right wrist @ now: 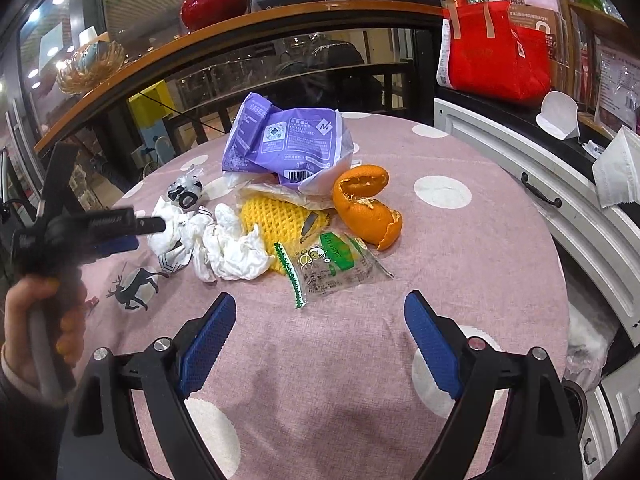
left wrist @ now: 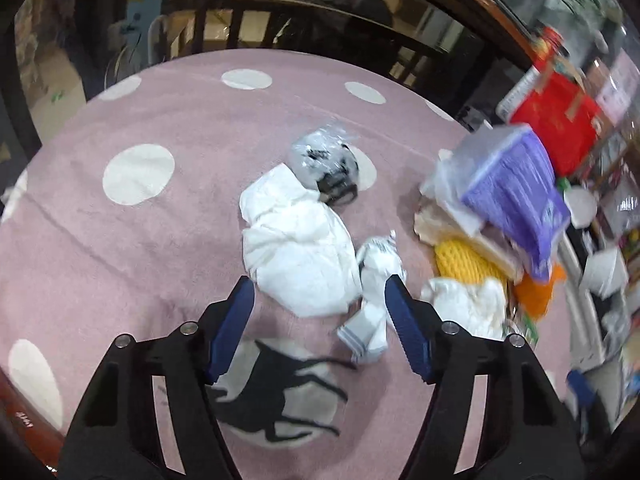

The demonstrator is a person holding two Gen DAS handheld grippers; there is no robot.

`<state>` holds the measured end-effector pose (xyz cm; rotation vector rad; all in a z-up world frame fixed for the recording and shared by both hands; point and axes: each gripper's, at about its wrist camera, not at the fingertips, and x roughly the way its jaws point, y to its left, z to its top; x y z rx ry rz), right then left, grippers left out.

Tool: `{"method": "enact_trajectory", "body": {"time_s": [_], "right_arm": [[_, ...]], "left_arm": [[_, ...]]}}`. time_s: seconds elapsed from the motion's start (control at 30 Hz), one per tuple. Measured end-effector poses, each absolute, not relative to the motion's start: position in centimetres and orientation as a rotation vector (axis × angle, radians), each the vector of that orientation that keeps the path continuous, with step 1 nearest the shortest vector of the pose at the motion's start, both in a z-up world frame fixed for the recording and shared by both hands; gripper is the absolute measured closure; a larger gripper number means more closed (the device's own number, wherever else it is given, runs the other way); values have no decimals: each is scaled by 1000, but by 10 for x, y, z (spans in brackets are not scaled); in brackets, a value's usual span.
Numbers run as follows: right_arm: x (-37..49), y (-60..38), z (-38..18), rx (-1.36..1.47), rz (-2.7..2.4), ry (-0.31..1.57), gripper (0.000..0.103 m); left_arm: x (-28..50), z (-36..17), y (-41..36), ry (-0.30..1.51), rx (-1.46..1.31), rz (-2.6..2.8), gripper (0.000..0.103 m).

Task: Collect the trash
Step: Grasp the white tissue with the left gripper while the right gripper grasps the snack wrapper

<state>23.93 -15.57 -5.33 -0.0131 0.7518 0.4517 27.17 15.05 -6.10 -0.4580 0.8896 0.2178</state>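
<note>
The trash lies in a loose heap near the middle of the round worktop [right wrist: 500, 264], which wears a pink cloth with white dots. In the right wrist view, a crumpled white tissue [right wrist: 232, 252] sits at the centre of the heap; a yellow foam net [right wrist: 272, 220] touches it at 3 o'clock, and an orange peel [right wrist: 366, 204] stands further out the same way. A purple plastic bag [right wrist: 280, 140] lies at 12 o'clock of the net, and a clear wrapper with green print [right wrist: 332, 268] lies at 5 o'clock of it. A small clear bag with black marks [right wrist: 185, 193] rests at 10 o'clock of the tissue. The left hand-held gripper [left wrist: 320, 284] hovers over the white papers, its blue pads apart and pressing on nothing, though a folded white wrapper [left wrist: 370, 320] lies just beside the right pad. A hand [right wrist: 48, 320] carries this tool at the left edge. The right hand-held gripper [right wrist: 320, 308] is released too, wide over bare cloth at 6 o'clock of the heap. A red bag [right wrist: 496, 60] stands on a white cabinet [right wrist: 560, 184] at 2 o'clock.
</note>
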Motion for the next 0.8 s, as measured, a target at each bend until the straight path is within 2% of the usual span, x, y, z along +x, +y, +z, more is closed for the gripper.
{"method": "enact_trajectory", "body": {"time_s": [0.07, 0.17, 0.27, 0.33, 0.43, 0.8], "right_arm": [[239, -155, -54, -18, 456, 754, 18], [239, -154, -53, -29, 458, 748, 18], [241, -154, -51, -31, 456, 747, 18], [243, -154, -51, -31, 455, 746, 18], [245, -150, -52, -39, 463, 749, 19], [279, -125, -72, -143, 471, 808, 22]], "left_arm": [[284, -65, 155, 896, -454, 247, 38], [293, -73, 161, 906, -503, 248, 51], [298, -75, 160, 907, -467, 265, 66], [297, -76, 162, 906, -485, 253, 88], [290, -76, 165, 893, -517, 247, 98], [234, -37, 155, 749, -502, 211, 101]]}}
